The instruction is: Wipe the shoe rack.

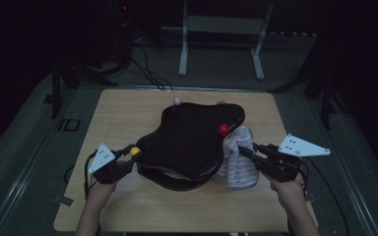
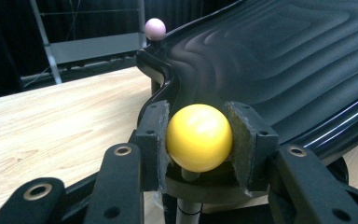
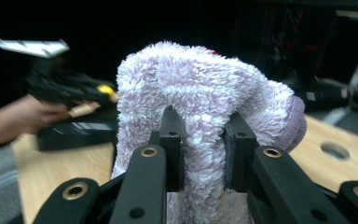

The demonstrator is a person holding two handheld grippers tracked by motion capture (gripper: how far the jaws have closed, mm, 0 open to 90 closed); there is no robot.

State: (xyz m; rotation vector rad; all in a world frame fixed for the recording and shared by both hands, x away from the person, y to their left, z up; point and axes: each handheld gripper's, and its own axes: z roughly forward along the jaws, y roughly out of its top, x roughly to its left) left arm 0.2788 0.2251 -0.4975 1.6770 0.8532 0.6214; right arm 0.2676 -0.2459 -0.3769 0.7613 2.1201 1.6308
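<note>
Steadying black rack by yellow knob (image 2: 199,137), left gripper (image 2: 199,140) pinched on it; right gripper (image 3: 203,149) squeezed fuzzy sock (image 3: 205,93), hooked over red knob (image 1: 223,129), barely started.

We see a dim lab or recording studio: a bare wooden table (image 1: 128,206) stands on a grey floor with black cables (image 1: 147,69) trailing across it, a white metal frame (image 1: 221,39) behind, and dark stands (image 1: 56,83) in the surrounding blackness
</note>
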